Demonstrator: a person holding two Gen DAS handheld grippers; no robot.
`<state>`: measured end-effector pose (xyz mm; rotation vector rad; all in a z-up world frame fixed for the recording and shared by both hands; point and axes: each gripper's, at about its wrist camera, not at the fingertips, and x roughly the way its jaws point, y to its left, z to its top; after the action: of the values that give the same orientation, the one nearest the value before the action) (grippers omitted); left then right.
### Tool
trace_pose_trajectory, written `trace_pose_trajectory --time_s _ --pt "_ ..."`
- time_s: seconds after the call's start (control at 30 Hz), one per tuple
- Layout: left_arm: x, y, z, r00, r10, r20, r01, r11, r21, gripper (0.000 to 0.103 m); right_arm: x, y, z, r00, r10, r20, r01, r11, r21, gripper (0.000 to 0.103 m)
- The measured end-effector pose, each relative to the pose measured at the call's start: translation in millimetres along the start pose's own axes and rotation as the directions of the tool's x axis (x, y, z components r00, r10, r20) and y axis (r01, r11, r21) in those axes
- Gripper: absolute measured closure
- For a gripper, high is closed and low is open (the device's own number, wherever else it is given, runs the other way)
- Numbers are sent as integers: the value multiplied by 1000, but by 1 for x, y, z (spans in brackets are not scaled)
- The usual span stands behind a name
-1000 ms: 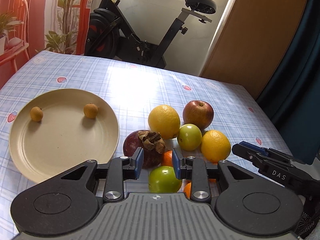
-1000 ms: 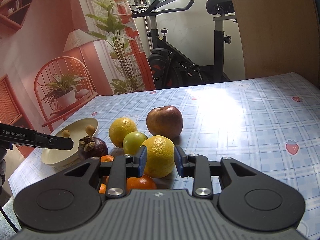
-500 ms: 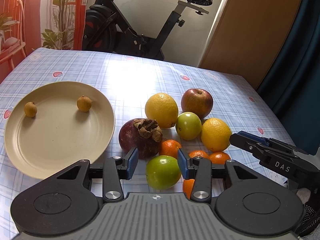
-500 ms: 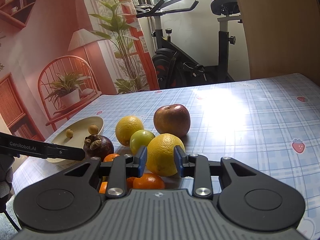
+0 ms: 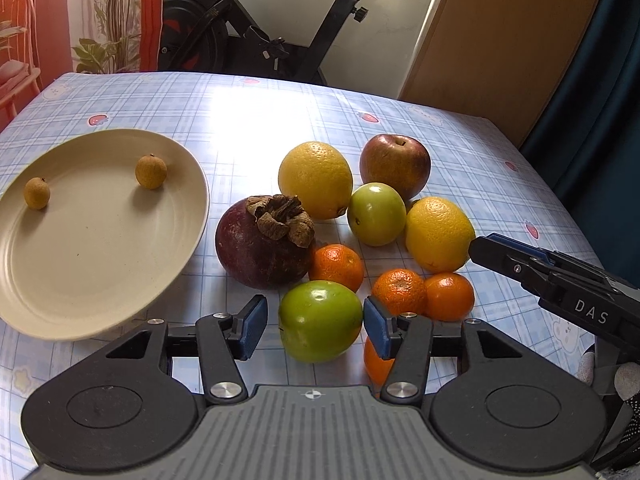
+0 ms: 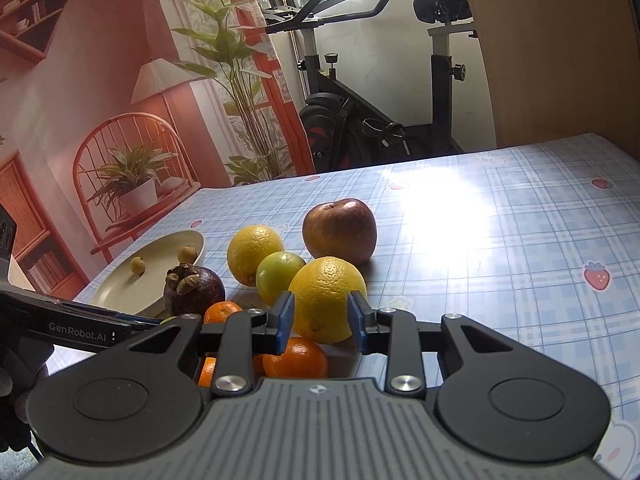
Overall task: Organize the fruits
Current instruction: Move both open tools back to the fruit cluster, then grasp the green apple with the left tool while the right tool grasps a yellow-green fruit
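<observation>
Far left on the counter [image 5: 280,104] sits the cream plate [image 5: 100,264], two small brown longans [image 5: 151,171] resting on it, well apart from each other. Just right of the plate's rim, the dark purple mangosteen [image 5: 256,248] stands with its dried cap up. Behind it, a yellow orange [image 5: 315,179], and further right the red apple [image 5: 394,164], a small green fruit [image 5: 376,213] tucked in front of both.

Down front now: the left tool [image 5: 314,322] has just been opening its jaws, and a bigger green fruit [image 5: 320,320] sits between the blue pads. There's a gap on the left side; the right pad is at the skin or just off it, hard to call. No squeeze on it.

Tangerines [image 5: 337,266] cluster around that green fruit, three more to the right and below.

Over on the right, the right tool [image 6: 320,322] hangs nearly closed, gripping nothing; a second yellow orange [image 6: 326,300] sits just beyond its tips, seemingly touching none of them.
</observation>
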<state>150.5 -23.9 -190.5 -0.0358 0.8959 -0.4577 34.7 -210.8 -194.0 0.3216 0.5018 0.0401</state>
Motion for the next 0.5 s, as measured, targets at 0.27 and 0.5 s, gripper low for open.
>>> trace_pose_trajectory --time_s 0.27,0.5 --pt "4 0 -6 1000 -11 -7 11 1000 10 54 0 -1 0 1000 -2 -1 2 1000 0 70" --pt "-11 -1 -11 999 -3 33 2 999 34 54 0 0 6 1000 -2 -2 2 1000 -5 70"
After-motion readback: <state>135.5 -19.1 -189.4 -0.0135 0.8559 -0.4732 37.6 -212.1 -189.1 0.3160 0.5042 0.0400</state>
